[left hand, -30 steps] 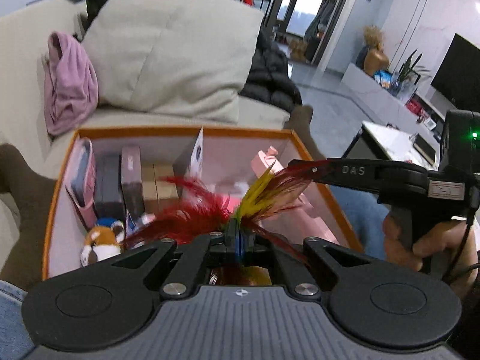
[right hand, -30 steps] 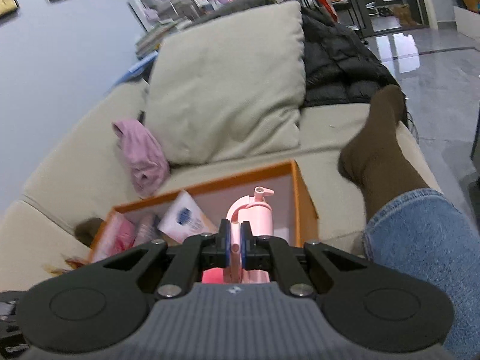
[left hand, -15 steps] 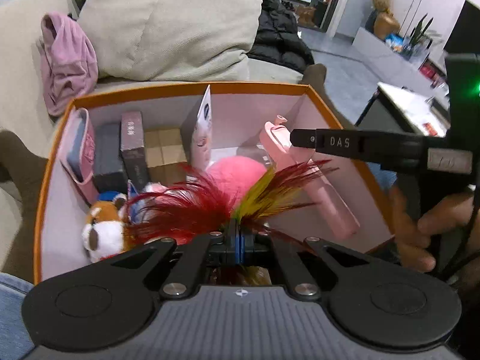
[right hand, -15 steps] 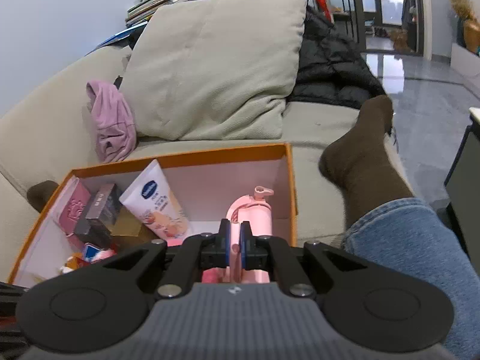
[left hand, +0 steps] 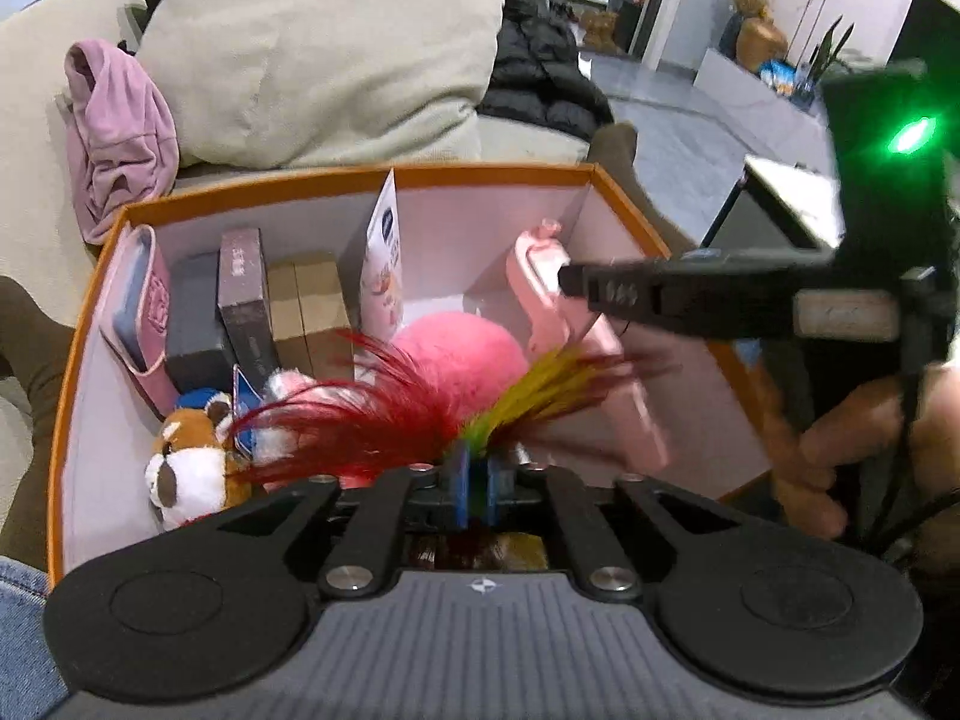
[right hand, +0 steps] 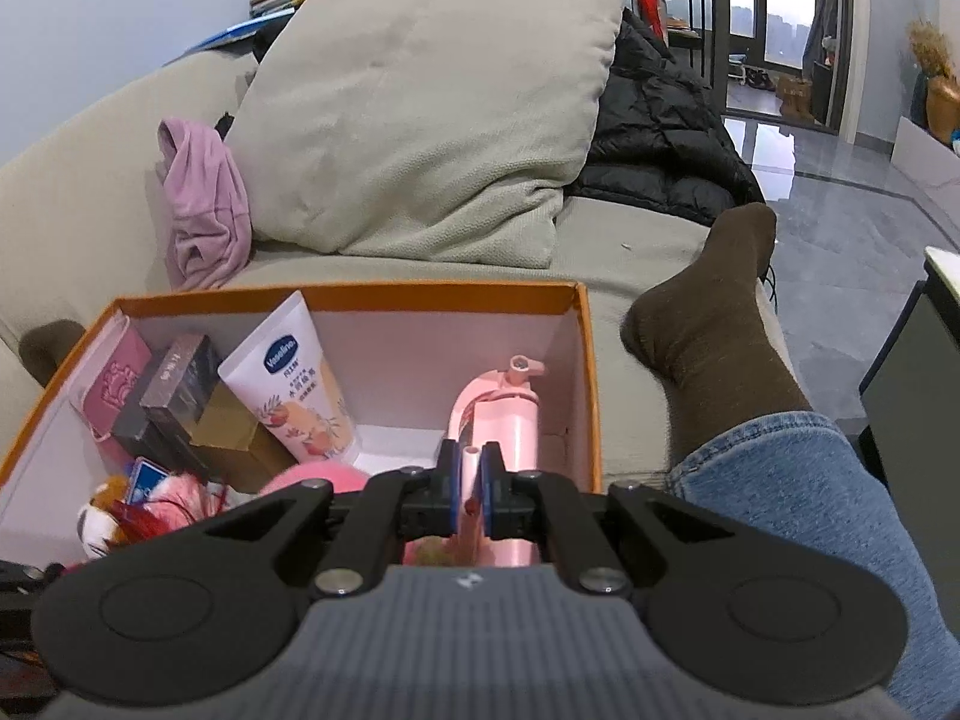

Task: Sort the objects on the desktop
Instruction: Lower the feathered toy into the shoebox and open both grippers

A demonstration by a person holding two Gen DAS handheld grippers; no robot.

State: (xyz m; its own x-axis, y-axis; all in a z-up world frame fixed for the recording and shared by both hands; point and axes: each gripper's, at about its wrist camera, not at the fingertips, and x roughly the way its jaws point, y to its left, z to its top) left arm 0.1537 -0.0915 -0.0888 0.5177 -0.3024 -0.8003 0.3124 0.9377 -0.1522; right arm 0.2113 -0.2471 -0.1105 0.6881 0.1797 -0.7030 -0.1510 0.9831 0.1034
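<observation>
An orange-rimmed box (left hand: 492,171) sits on the sofa and holds several items. My left gripper (left hand: 474,483) is shut on a feather toy (left hand: 384,414) with red and yellow plumes, held over the box's near side. My right gripper (right hand: 472,486) is shut on a pink water bottle (right hand: 501,414) that lies tilted against the box's right wall (right hand: 585,384); the bottle also shows in the left wrist view (left hand: 570,324). The right gripper's body (left hand: 750,294) reaches in from the right in the left wrist view.
In the box are a lotion tube (right hand: 294,384), small dark and brown boxes (left hand: 270,306), a pink pouch (left hand: 135,306), a pink fluffy ball (left hand: 462,348) and a plush animal (left hand: 186,468). Behind stand a beige cushion (right hand: 420,114) and pink cloth (right hand: 204,204). A socked foot (right hand: 714,312) lies right.
Both grippers have come lower over the box. The feather toy now hangs over the plush items, and the pink bottle lies deeper along the right wall.
</observation>
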